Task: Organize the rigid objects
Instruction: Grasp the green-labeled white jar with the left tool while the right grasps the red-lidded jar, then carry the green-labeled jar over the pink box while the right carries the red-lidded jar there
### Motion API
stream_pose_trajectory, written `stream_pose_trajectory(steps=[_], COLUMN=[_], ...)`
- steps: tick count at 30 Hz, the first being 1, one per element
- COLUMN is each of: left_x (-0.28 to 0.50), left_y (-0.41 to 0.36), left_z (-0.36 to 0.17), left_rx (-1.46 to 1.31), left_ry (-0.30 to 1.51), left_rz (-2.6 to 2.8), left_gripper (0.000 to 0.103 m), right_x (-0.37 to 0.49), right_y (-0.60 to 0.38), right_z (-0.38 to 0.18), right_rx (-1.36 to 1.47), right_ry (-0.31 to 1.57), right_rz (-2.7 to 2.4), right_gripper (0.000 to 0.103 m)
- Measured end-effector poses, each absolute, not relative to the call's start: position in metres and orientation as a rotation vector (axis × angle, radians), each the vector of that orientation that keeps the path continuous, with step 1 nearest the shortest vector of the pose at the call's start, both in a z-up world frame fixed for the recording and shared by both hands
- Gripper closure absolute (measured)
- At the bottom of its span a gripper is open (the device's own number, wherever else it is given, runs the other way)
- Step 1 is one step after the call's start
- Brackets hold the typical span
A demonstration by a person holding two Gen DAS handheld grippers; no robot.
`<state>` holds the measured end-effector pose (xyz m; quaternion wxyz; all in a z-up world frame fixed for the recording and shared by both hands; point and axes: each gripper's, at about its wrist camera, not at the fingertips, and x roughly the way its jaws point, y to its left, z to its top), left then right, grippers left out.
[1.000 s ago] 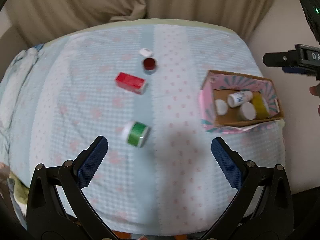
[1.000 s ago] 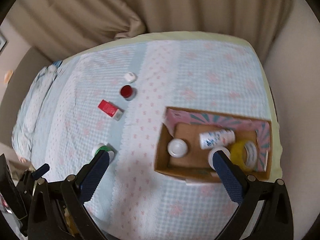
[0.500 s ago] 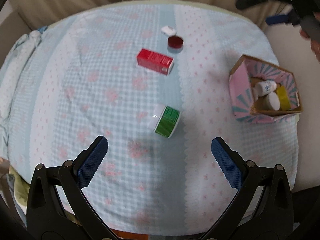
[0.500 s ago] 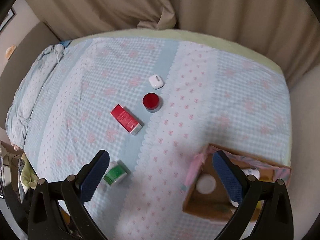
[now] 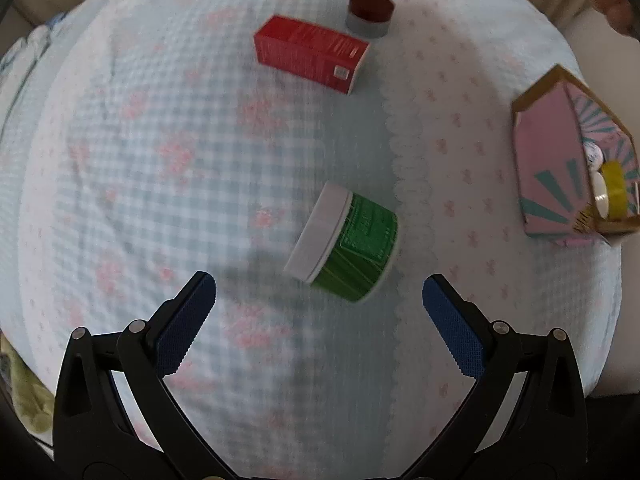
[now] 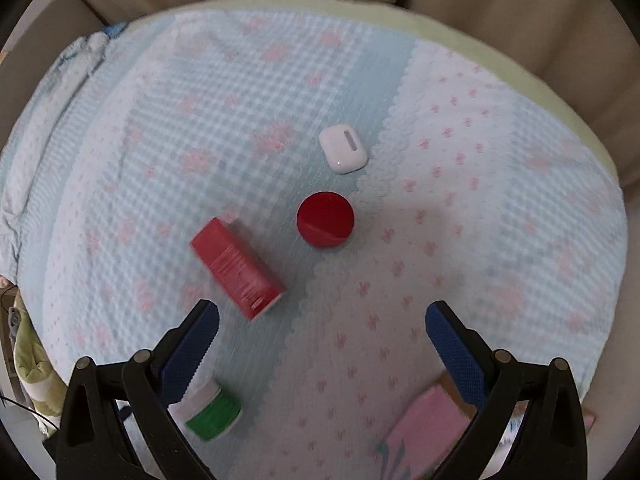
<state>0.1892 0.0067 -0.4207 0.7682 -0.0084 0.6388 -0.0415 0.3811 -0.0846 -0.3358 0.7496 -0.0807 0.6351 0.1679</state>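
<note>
A green jar with a white lid (image 5: 348,240) lies on its side on the blue checked cloth, just beyond my open, empty left gripper (image 5: 318,308). It also shows in the right wrist view (image 6: 212,408). A red box (image 5: 310,54) (image 6: 236,266), a red-lidded jar (image 5: 370,12) (image 6: 325,219) and a white earbud case (image 6: 342,149) lie farther out. My right gripper (image 6: 320,336) is open and empty, above the cloth in front of the red-lidded jar. A pink cardboard box (image 5: 560,160) (image 6: 424,428) at the right holds several containers.
Beige curtains (image 6: 480,0) hang behind the table. The cloth-covered table edge (image 5: 612,280) drops off just right of the pink box. A bunched cloth (image 6: 32,376) lies beyond the left edge.
Both grippers have moved down and forward: the left closer to the green jar, the right away from the pink box toward the red jar and earbud case. Nothing was picked up.
</note>
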Motion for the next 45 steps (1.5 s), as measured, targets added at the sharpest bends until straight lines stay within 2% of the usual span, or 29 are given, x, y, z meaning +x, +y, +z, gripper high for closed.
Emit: stream_pose_trajectory(steps=[8, 11, 13, 16, 18, 19, 21, 23, 34, 45], left_x=[0.207, 0.213, 0.217, 0.222, 0.223, 0.223, 0.222, 0.219, 0.216, 0.224], left_y=[-0.004, -0.008, -0.013, -0.021, -0.025, -0.027, -0.03, -0.029, -0.011, 0.01], left_z=[-0.455, -0.461, -0.464, -0.469, -0.473, -0.473, -0.472, -0.471, -0.458, -0.41], left_rx=[-0.005, -0.004, -0.002, 0.03, 0.043, 0.041, 0.061, 0.068, 0.021, 0.021], left_ry=[1.419, 1.426, 1.423, 1.426, 1.437, 1.439, 1.427, 1.424, 1.417, 1.335], left_rz=[-0.101, -0.102, -0.119, -0.148, -0.165, -0.172, -0.174, -0.186, -0.195, -0.182], left_gripper=[0.004, 0.007, 0.012, 0.024, 0.038, 0.039, 0.04, 0.04, 0.041, 0.041], right_x=[0.426, 0.434, 0.438, 0.441, 0.443, 0.444, 0.446, 0.447, 0.443, 0.435], right_y=[-0.068, -0.065, -0.062, -0.057, -0.054, -0.052, -0.051, -0.051, -0.054, -0.049], right_z=[-0.403, -0.427, -0.438, -0.447, -0.451, -0.455, -0.459, -0.46, -0.46, -0.411], right_rx=[-0.194, -0.163, -0.169, -0.175, -0.191, -0.196, -0.203, -0.23, -0.215, -0.178], right_ry=[1.459, 1.506, 1.523, 1.522, 1.526, 1.533, 1.537, 1.526, 1.516, 1.46], right_rz=[0.325, 0.321, 0.318, 0.324, 0.325, 0.326, 0.327, 0.31, 0.32, 0.339], right_gripper=[0.0, 0.014, 0.016, 0.019, 0.03, 0.032, 0.049, 0.054, 0.054, 0.054])
